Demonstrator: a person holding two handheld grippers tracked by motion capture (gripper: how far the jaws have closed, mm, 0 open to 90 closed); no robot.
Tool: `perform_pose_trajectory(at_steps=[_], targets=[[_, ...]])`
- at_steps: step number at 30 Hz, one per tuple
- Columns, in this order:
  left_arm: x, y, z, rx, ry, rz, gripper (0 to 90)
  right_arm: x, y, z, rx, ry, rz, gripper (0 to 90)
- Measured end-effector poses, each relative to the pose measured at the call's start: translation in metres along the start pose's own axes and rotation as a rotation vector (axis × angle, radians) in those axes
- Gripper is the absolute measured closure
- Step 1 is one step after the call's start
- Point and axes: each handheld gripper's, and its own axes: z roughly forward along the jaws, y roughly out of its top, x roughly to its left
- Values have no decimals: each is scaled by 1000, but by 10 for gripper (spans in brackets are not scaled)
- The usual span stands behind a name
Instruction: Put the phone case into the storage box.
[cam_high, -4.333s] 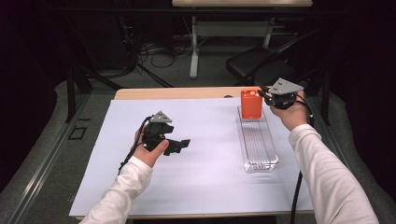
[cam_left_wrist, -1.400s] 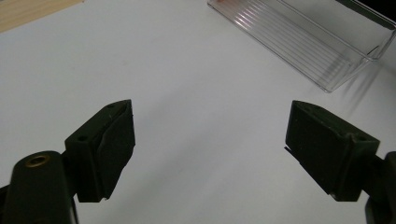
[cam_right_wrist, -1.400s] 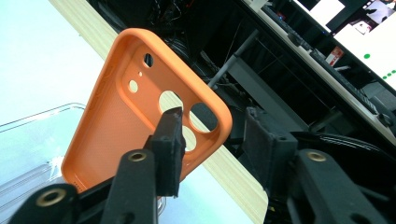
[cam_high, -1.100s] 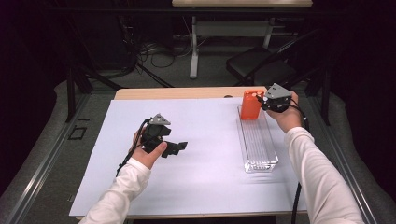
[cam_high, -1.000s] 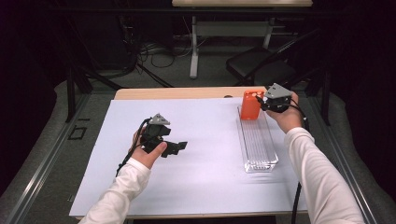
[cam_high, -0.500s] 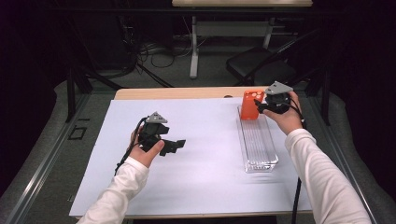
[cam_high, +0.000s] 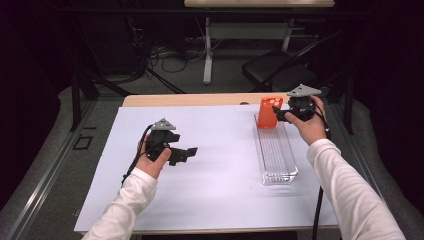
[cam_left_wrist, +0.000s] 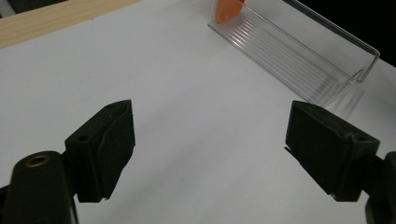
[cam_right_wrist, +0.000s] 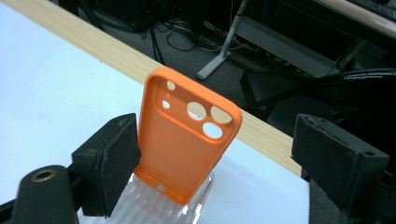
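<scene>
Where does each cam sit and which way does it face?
High view: above the person's side, looking forward and down at the table; forearms, left gripper, right gripper.
Left gripper view: rides that gripper, faces paper and clear tray.
Right gripper view: rides that gripper, faces the orange phone case.
All share case and tray.

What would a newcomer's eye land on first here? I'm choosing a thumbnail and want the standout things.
The orange phone case stands out first, propped upright at the far end of the clear plastic tray on the right of the white table cover. The right gripper sits just behind it, jaws wide apart and having just been opening, pads off the case. The left gripper is open over bare cover.
</scene>
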Motion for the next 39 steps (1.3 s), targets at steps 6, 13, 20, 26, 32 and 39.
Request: perform_pose_trajectory(at_steps=[6,13,20,26,32,39], targets=[[1,1,-2,-16,-1,-3,162,-1,3,-3,11,24,87,141],[2,1,-4,-33,-11,6,162,-5,8,-11,16,107,254,140],[5,0,-8,-57,-22,0,162,-4,11,-20,13,232,298,140],[8,-1,-10,-62,-29,-12,162,3,14,-27,12,282,303,141],[7,0,-12,-68,-34,-11,162,12,18,-34,40,311,293,140],[7,-1,-15,-53,-39,9,162,22,20,-38,58,364,265,136]])
